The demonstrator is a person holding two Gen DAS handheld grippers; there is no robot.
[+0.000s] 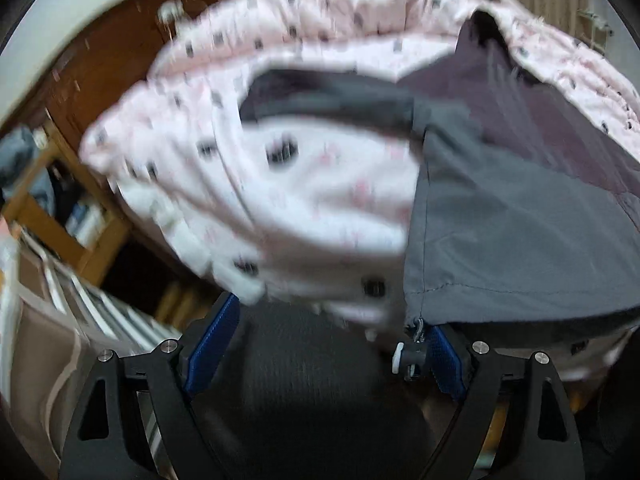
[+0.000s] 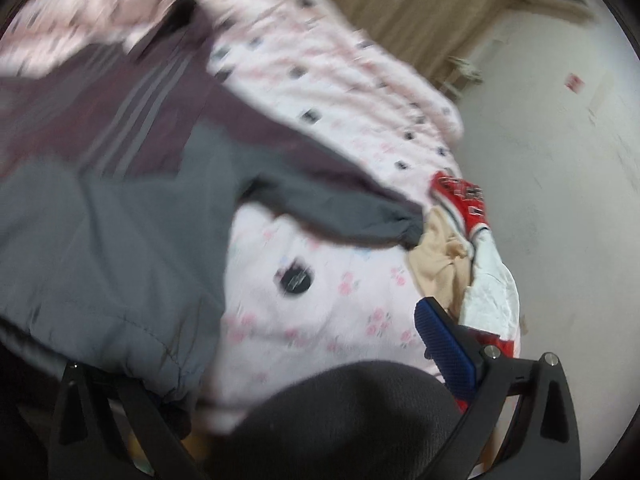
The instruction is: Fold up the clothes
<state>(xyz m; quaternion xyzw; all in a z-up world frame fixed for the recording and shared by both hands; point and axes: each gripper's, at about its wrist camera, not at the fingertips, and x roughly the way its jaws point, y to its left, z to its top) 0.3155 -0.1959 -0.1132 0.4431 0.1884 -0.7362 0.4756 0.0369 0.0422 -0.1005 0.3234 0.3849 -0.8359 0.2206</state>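
Left gripper (image 1: 326, 344): black frame with blue ribbed pads; jaws stand wide apart, nothing clamped between them. The hem corner of the grey garment, with its cord toggle (image 1: 404, 358), lies against the right-hand blue pad (image 1: 448, 364).
Right gripper (image 2: 296, 360): jaws appear wide apart. One blue pad (image 2: 446, 344) is bare; the other finger is buried under grey cloth, so whether it grips anything cannot be told.
Grey woven garment with stitched hem (image 1: 520, 220): spread on a pink-and-white quilt with dark square print (image 1: 320, 192), overlapping a dark maroon garment (image 1: 540, 120).
Dark fuzzy fabric (image 1: 312, 380): lies between the jaws, close to each lens.
Left wrist view only: wooden shelving (image 1: 60, 208) and brown wooden panel (image 1: 120, 52) beyond the quilt edge.
Right wrist view only: grey stripes on the maroon garment (image 2: 132, 120); a red, white and beige bundle of clothes (image 2: 468, 240) at the quilt edge; pale wall (image 2: 560, 200); tan curtain (image 2: 420, 12).
Image quality: both views motion-blurred.
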